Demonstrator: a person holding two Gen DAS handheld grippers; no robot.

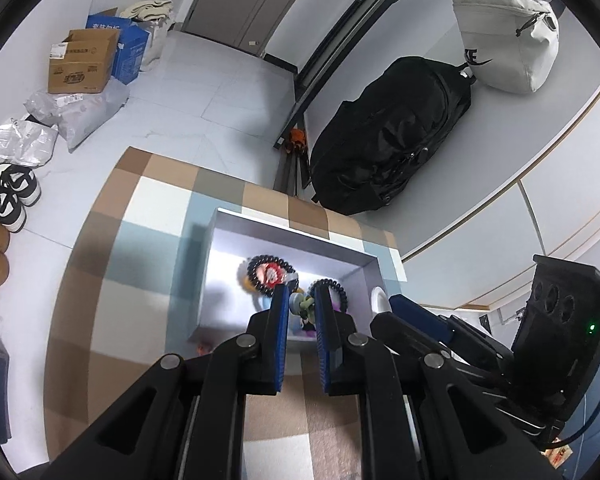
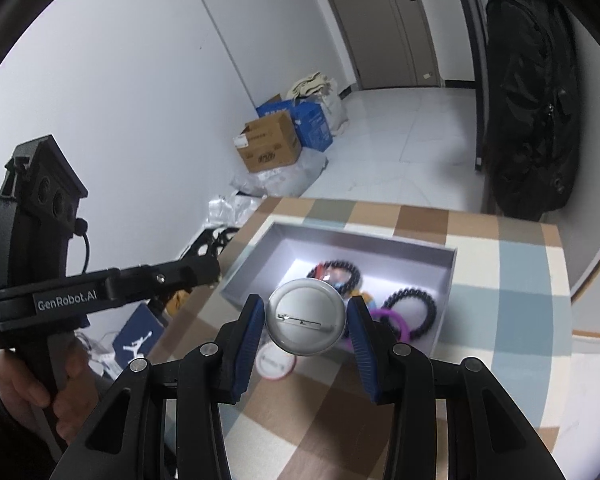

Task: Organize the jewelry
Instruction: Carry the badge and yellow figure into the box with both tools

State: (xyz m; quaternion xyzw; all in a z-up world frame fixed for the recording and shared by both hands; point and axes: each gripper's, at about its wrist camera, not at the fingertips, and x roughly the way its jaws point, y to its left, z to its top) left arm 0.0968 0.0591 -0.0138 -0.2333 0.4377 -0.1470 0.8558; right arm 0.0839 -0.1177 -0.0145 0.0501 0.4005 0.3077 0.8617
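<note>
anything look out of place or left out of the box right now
One round badge lies on the checked cloth outside the grey box, just below the right gripper, which holds a silver pin badge with its pin back showing. Nothing looks spilled or damaged.

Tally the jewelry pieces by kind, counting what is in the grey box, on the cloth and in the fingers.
Black coil bands: 2
Purple ring: 1
Pin badges, held and on the cloth: 2
Small charm in the left gripper: 1
Total: 6; other pieces in the box are too hidden.
</note>
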